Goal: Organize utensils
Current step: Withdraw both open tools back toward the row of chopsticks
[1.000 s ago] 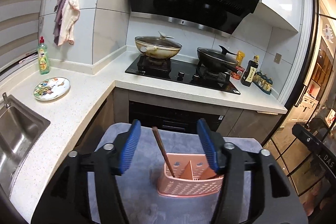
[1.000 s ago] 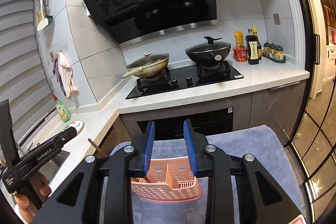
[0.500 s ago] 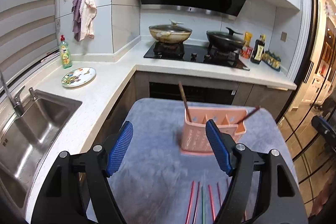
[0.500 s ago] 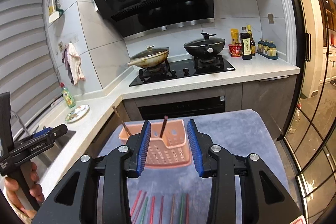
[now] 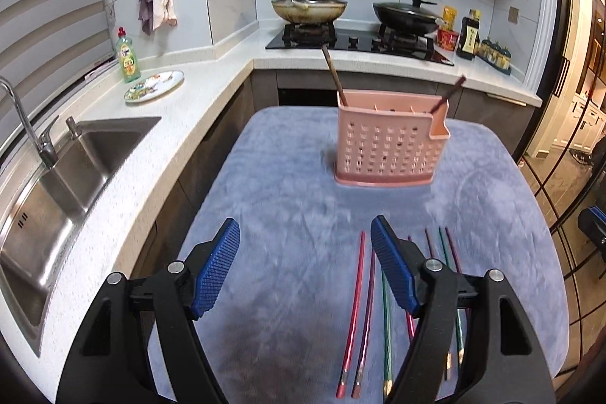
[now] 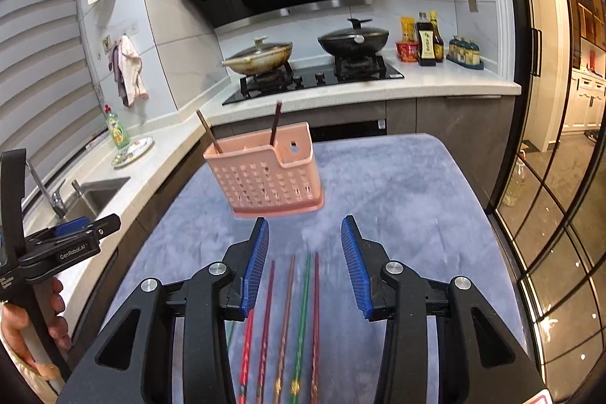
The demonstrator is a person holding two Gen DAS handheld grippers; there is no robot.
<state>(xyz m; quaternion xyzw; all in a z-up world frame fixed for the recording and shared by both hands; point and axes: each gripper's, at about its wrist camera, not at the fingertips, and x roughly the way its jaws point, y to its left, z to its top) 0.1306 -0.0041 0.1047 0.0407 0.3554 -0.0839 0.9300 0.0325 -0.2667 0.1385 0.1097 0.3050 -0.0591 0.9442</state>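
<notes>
A pink perforated utensil holder (image 5: 388, 142) stands on the blue-grey cloth (image 5: 284, 199); it also shows in the right wrist view (image 6: 267, 173). Two dark chopsticks (image 5: 333, 74) lean in it, one at each end. Several coloured chopsticks (image 5: 356, 305) lie side by side on the near cloth, also in the right wrist view (image 6: 291, 320). My left gripper (image 5: 305, 267) is open and empty, above the cloth left of the row. My right gripper (image 6: 305, 264) is open and empty, over the far ends of the row. The left gripper shows at the right wrist view's left edge (image 6: 68, 237).
A steel sink (image 5: 64, 169) with a tap lies left. A plate (image 5: 154, 86) and a green soap bottle (image 5: 128, 55) sit on the white counter. Two lidded pans (image 5: 308, 6) stand on the hob behind. Bottles (image 6: 428, 40) stand at the back right. Glass doors are at the right.
Both grippers have pulled back from the holder and risen; the holder looks farther away and the row of coloured chopsticks has come into view under them. The right jaws have opened wider.
</notes>
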